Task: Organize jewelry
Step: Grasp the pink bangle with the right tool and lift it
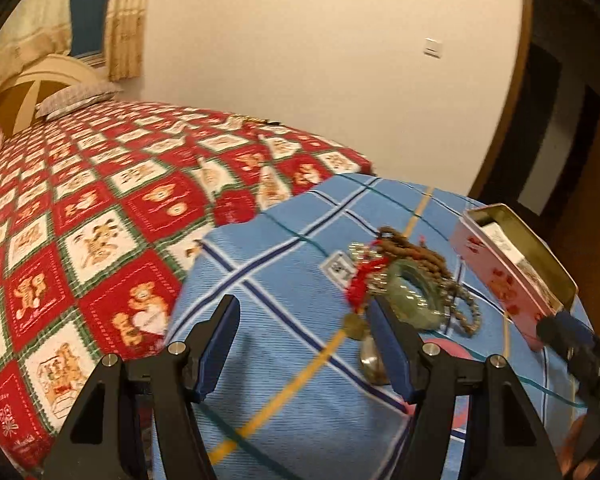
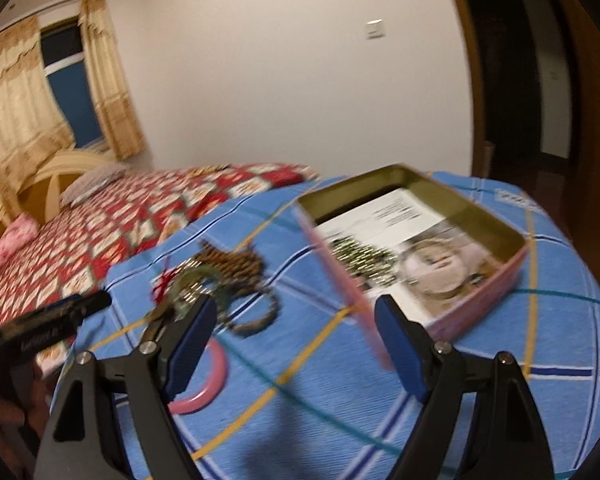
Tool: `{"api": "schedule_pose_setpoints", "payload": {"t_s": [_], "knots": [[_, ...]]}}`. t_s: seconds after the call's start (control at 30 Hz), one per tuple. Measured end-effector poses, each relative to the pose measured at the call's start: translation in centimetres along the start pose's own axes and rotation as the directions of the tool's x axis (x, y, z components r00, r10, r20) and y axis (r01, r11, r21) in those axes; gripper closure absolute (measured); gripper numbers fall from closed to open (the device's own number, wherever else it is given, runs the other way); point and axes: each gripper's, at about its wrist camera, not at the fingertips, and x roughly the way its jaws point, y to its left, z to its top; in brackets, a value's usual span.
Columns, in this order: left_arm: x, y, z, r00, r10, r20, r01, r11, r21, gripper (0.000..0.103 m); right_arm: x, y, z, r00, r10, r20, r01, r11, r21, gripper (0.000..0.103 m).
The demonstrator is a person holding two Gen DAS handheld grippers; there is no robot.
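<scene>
Left tongs (image 1: 304, 312) and right tongs (image 2: 296, 316) both stand open, gripping nothing. The jewelry pile (image 1: 412, 280) lies on the blue checked bench (image 1: 284, 280), just left of the open pink tin (image 2: 452, 280).

Blue plaid cloth (image 1: 300, 380) spread over a raised surface, at the foot of a bed with a red teddy-bear quilt (image 1: 80, 220); on the cloth, a heap of jewelry: brown bead strands (image 1: 416, 248), green bangle (image 1: 414, 292), red tassel (image 1: 364, 280); nearer, a pink ring (image 2: 204, 384); right of the heap, an open pink tin (image 2: 480, 288) holding printed paper (image 2: 384, 232); far on the quilt, a grey pillow (image 1: 76, 98).
</scene>
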Motion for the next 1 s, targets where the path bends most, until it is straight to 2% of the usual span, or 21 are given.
{"api": "schedule_pose_setpoints", "payload": {"t_s": [0.17,0.3,0.4,0.57,0.67,0.73,0.9,1.0], "knots": [[0.3,0.6,0.0,1.0,0.008,-0.007,-0.008,1.0,-0.013,0.037,1.8,2.8,-0.7,0.993,0.056,-0.106,-0.065,0.995,-0.082,0.017],[0.2,0.6,0.0,1.0,0.017,-0.008,-0.017,1.0,0.006,0.037,3.6,4.7,-1.1,0.976,0.095,-0.196,-0.121,0.985,-0.123,0.014],[0.3,0.7,0.1,1.0,0.016,-0.013,-0.016,1.0,0.008,0.037,5.2,6.5,-1.6,0.959,0.086,-0.269,-0.14,0.972,-0.188,0.014],[0.6,1.0,0.1,0.999,0.013,-0.03,-0.013,1.0,-0.002,0.037,7.4,9.0,-2.6,0.93,0.022,-0.366,-0.14,0.944,-0.299,0.013],[0.7,0.8,0.1,0.999,0.007,-0.036,-0.006,1.0,0.007,0.037,7.3,9.2,-2.7,0.931,0.008,-0.364,-0.135,0.937,-0.323,0.013],[0.7,0.7,0.1,0.999,0.002,-0.038,-0.002,1.0,0.018,0.037,7.2,8.8,-2.6,0.933,0.011,-0.36,-0.132,0.94,-0.314,0.019],[0.9,0.2,0.1,0.999,-0.013,-0.048,0.015,0.999,0.043,0.037,6.6,7.6,-2.6,0.934,0.03,-0.355,-0.14,0.947,-0.288,0.02],[1.0,-0.2,0.0,0.997,-0.041,-0.06,0.044,0.998,0.051,0.037,5.4,5.9,-1.7,0.945,0.118,-0.304,-0.182,0.964,-0.193,0.02]]}}
